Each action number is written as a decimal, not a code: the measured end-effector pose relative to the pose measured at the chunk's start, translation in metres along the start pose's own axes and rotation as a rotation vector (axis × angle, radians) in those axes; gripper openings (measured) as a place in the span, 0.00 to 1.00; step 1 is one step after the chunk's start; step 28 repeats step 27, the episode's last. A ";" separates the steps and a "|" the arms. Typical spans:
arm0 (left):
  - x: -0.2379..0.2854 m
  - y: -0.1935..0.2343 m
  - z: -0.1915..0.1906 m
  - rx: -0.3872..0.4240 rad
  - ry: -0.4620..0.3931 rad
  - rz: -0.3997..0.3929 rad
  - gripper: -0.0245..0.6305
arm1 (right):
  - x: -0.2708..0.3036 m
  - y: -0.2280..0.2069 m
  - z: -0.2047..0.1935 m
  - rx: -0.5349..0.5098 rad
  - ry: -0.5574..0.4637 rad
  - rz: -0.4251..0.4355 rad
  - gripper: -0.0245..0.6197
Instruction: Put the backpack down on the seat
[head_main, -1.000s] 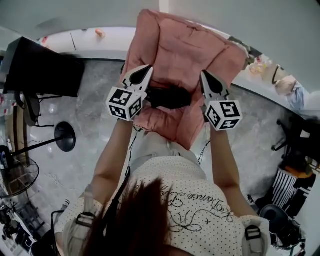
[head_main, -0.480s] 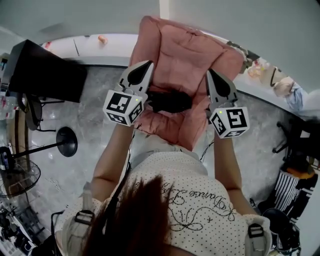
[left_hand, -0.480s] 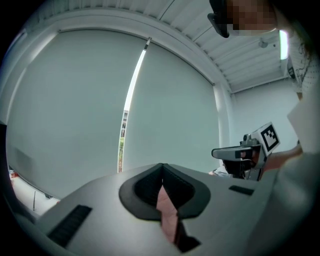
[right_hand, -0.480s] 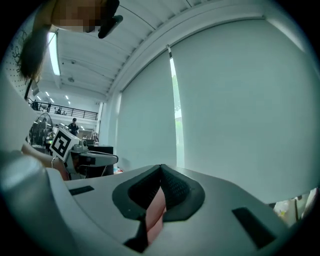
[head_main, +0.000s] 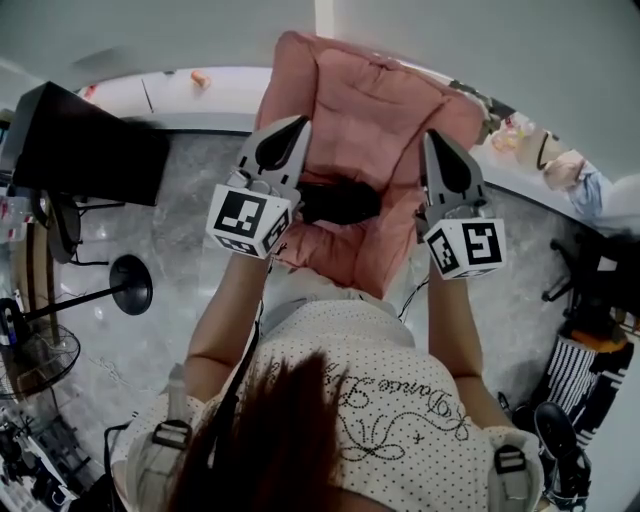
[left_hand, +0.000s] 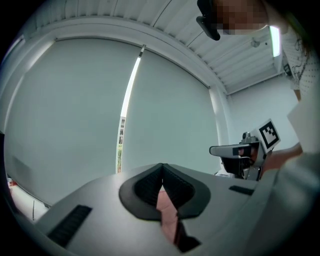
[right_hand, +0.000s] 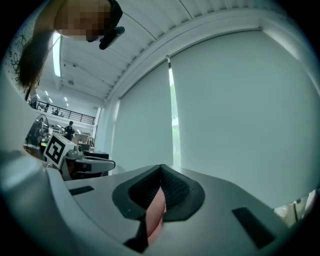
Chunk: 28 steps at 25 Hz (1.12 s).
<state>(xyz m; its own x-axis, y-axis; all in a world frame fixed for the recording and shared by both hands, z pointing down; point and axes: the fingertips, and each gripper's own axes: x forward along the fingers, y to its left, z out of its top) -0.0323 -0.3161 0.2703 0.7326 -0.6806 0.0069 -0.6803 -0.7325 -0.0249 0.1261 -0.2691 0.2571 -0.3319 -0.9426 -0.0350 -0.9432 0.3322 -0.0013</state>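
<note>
Left gripper (head_main: 292, 130) and right gripper (head_main: 436, 142) shut, empty; backpack (head_main: 340, 200) lay between on seat (head_main: 370, 110), 4 o'clock from left, long axis 9–3.

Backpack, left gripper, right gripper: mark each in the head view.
backpack (head_main: 365, 110), head view, on the pink padded panel.
left gripper (head_main: 297, 123), head view, at the tip of its closed jaws, on the backpack's edge.
right gripper (head_main: 433, 138), head view, at the tip of its closed jaws, on the opposite edge.
</note>
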 end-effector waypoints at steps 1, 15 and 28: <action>0.001 0.000 0.002 0.002 -0.004 -0.001 0.04 | 0.001 0.001 0.000 0.001 0.004 0.000 0.05; 0.009 0.005 0.001 0.003 0.000 -0.002 0.04 | 0.012 0.002 -0.004 0.011 0.017 -0.005 0.05; 0.007 0.006 -0.004 0.002 0.010 0.004 0.04 | 0.009 0.001 -0.006 0.008 0.022 -0.008 0.05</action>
